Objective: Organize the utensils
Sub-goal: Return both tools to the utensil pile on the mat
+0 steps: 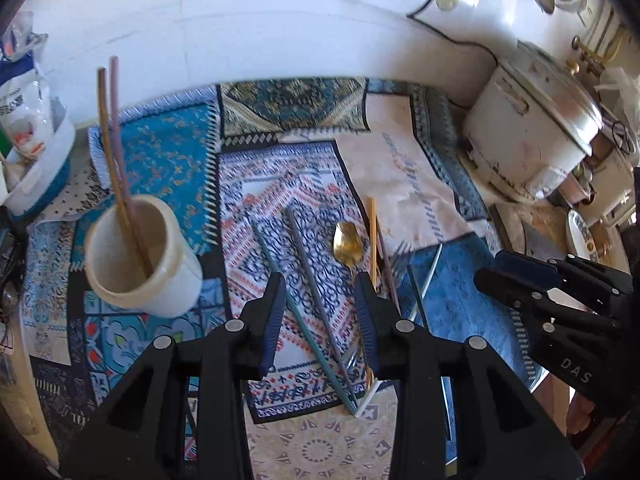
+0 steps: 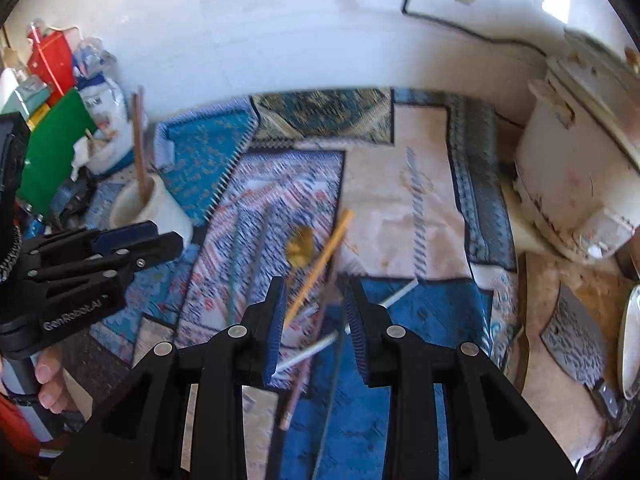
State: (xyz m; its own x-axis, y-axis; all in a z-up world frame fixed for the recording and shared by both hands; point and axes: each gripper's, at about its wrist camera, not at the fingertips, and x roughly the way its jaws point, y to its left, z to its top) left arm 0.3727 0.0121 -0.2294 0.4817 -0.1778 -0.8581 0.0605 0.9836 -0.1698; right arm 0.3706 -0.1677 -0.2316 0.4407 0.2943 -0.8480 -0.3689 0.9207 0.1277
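Observation:
A white cup [image 1: 136, 256] stands at the left on the patterned cloth and holds two chopsticks [image 1: 116, 152]; it also shows in the right wrist view [image 2: 152, 208]. Loose utensils lie mid-table: two grey-blue chopsticks [image 1: 316, 300], a gold spoon [image 1: 349, 244], an orange chopstick [image 1: 372, 236], a brown one [image 1: 387, 268] and white sticks [image 1: 426, 280]. My left gripper [image 1: 320, 316] is open above the grey-blue chopsticks and spoon. My right gripper [image 2: 316, 320] is open over the orange chopstick [image 2: 320, 264], a brown chopstick [image 2: 308, 360] and a white stick [image 2: 308, 354]. The gold spoon [image 2: 300, 248] lies just beyond.
A white rice cooker [image 1: 536, 128] stands at the right, with a plate [image 1: 580, 236] near it. Bags and boxes [image 2: 60, 120] crowd the left side. A cleaver [image 2: 576, 336] lies at the right. A black cable [image 1: 452, 36] runs along the white wall.

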